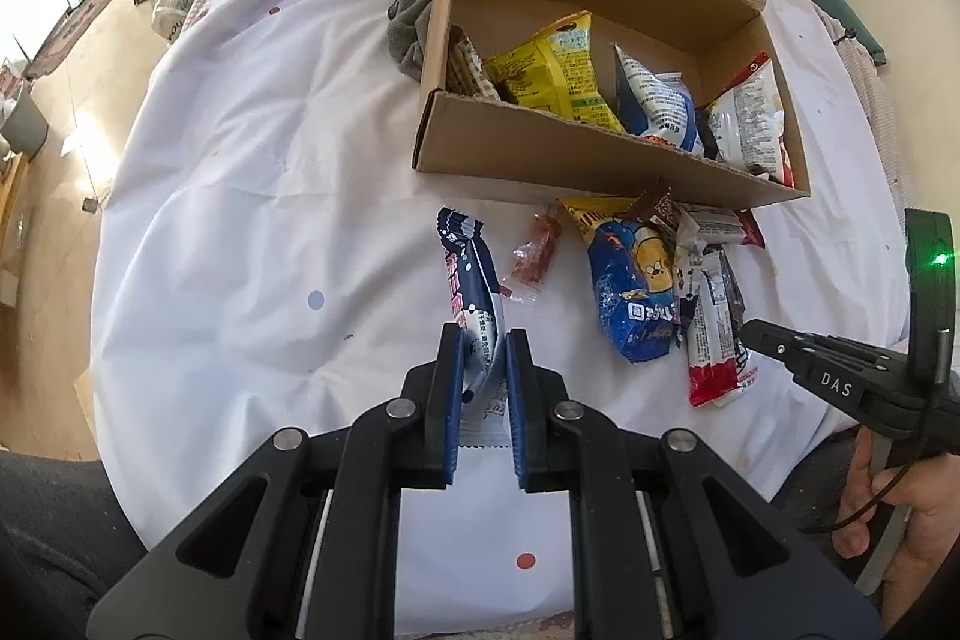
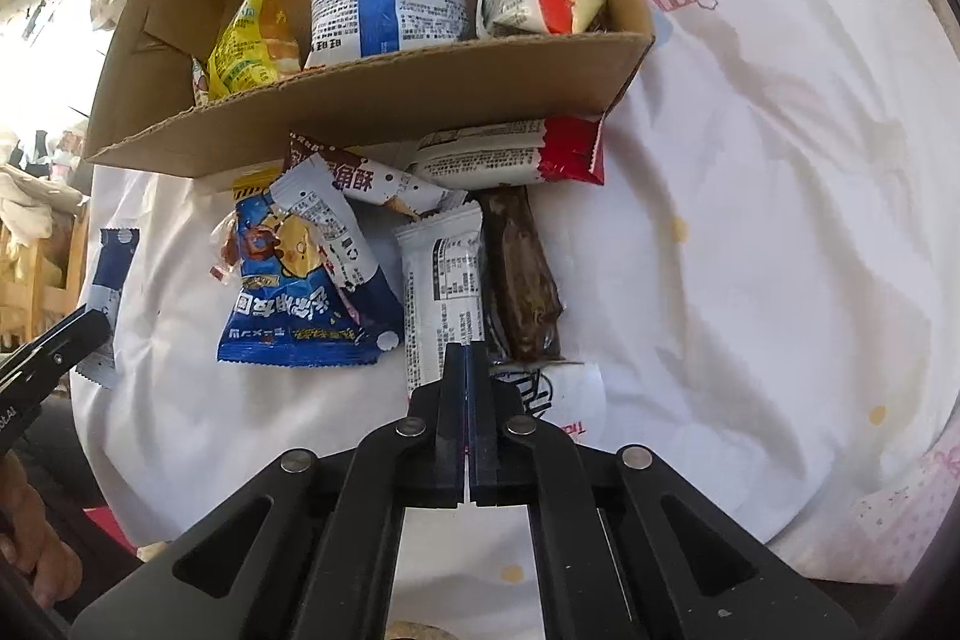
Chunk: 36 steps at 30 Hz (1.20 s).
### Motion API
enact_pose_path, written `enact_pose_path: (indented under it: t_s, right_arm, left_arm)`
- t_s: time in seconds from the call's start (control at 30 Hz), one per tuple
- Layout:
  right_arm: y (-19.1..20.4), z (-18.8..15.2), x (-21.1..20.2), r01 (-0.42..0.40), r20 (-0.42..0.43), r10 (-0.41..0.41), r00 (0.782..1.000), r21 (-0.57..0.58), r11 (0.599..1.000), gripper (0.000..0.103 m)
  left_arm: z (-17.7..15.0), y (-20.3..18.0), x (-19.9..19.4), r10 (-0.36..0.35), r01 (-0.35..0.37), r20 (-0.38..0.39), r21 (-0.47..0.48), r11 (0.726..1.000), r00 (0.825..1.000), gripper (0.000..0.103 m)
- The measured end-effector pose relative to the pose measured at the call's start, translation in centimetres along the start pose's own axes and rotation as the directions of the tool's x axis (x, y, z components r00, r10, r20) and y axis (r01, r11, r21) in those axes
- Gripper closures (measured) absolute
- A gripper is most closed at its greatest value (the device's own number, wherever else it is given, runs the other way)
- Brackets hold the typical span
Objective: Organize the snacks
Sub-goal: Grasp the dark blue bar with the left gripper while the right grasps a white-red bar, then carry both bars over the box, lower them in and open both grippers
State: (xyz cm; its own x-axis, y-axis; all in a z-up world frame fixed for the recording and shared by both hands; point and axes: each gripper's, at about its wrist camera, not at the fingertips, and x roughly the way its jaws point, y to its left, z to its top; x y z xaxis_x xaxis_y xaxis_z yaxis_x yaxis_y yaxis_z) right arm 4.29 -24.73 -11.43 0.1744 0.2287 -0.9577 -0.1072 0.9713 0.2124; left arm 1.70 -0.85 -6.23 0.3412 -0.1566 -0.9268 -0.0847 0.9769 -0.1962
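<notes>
A cardboard box [image 1: 576, 148] [image 2: 372, 100] stands on a white cloth and holds several snack packs, among them a yellow one [image 1: 552, 70] and a blue-white one [image 2: 390, 10]. More packs lie in a pile before it, with a blue cartoon bag [image 1: 630, 292] [image 2: 300, 292] among them. My left gripper [image 1: 485, 340] is shut on the near end of a navy-white snack bar [image 1: 468, 280]. My right gripper [image 2: 467, 349] [image 1: 750, 331] is shut, its tips over the near end of a white wrapper [image 2: 441, 292] beside a brown bar [image 2: 519, 280]; whether it pinches anything I cannot tell.
A grey cloth [image 1: 414, 4] lies bunched against the box's far left side. A small red candy [image 1: 534, 250] lies between the navy bar and the pile. The round table's edge [image 1: 120, 244] drops to a wooden floor at left.
</notes>
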Motion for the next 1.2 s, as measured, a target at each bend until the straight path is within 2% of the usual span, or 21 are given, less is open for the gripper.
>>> enact_pose_path:
  t_s: [0.1, 0.17, 0.2, 0.23, 0.27, 0.3, 0.43, 0.57, 0.8, 0.97, 1.1, 1.2]
  right_arm:
    - [0.3, -0.1, 0.2, -0.037, -0.007, 0.037, 0.999, 0.014, 0.999, 0.100]
    - [0.8, 0.1, 0.6, -0.017, -0.018, 0.017, 1.000, -0.017, 1.000, 0.090]
    - [1.5, 0.1, 0.8, 0.001, -0.021, -0.002, 1.000, -0.038, 0.999, 0.075]
    - [2.4, 0.0, 1.2, 0.027, -0.027, -0.029, 0.999, -0.071, 0.997, 0.065]
    - [2.8, 0.0, 1.5, 0.043, -0.031, -0.046, 0.998, -0.088, 0.995, 0.041]
    - [3.5, -0.1, 1.9, 0.072, -0.034, -0.076, 0.996, -0.115, 0.991, 0.035]
    - [5.1, -0.2, 4.0, 0.168, -0.055, -0.182, 0.982, -0.198, 0.966, 0.037]
    - [5.6, -0.3, 4.6, 0.230, -0.037, -0.244, 0.969, -0.232, 0.945, 0.069]
    - [3.4, -1.4, 1.4, 0.104, -0.041, -0.111, 0.993, -0.152, 0.983, 0.071]
    - [0.9, -2.7, -3.0, -0.022, 0.045, 0.024, 0.999, -0.050, 0.998, 0.071]
    - [0.0, -3.2, -6.6, -0.137, 0.177, 0.136, 0.975, -0.010, 0.991, 0.071]
    - [0.6, -2.9, -8.8, -0.238, 0.293, 0.235, 0.927, -0.026, 0.971, 0.070]
  left_arm:
    - [-0.1, 0.0, 0.0, -0.002, 0.002, -0.002, -0.009, 1.000, 1.000, 0.092]
    - [-0.3, -0.2, -0.1, -0.002, 0.002, 0.003, -0.005, 1.000, 1.000, 0.092]
    - [-0.3, -0.3, -0.2, 0.000, 0.000, 0.007, 0.001, 1.000, 1.000, 0.092]
    - [-0.3, -0.2, -0.3, 0.001, -0.001, 0.011, 0.004, 1.000, 1.000, 0.092]
    - [-0.3, -0.2, -0.4, 0.001, -0.001, 0.014, 0.004, 1.000, 1.000, 0.092]
    - [-0.3, 0.0, -0.5, -0.001, 0.001, 0.016, 0.000, 1.000, 1.000, 0.092]
    - [-0.2, 0.5, -0.3, -0.006, 0.006, 0.009, -0.019, 1.000, 1.000, 0.092]
    - [0.0, 0.7, -0.2, -0.007, 0.007, 0.006, -0.030, 1.000, 1.000, 0.092]
    - [0.0, 0.9, -0.3, -0.009, 0.009, 0.011, -0.038, 0.999, 1.000, 0.092]
    - [-0.4, 0.7, -0.5, 0.007, -0.006, 0.026, -0.017, 1.000, 1.000, 0.092]
    - [-0.3, 0.7, -1.3, 0.020, -0.019, 0.064, -0.014, 1.000, 0.998, 0.092]
    - [-0.2, 0.6, -3.3, 0.026, -0.026, 0.149, -0.005, 1.000, 0.989, 0.092]
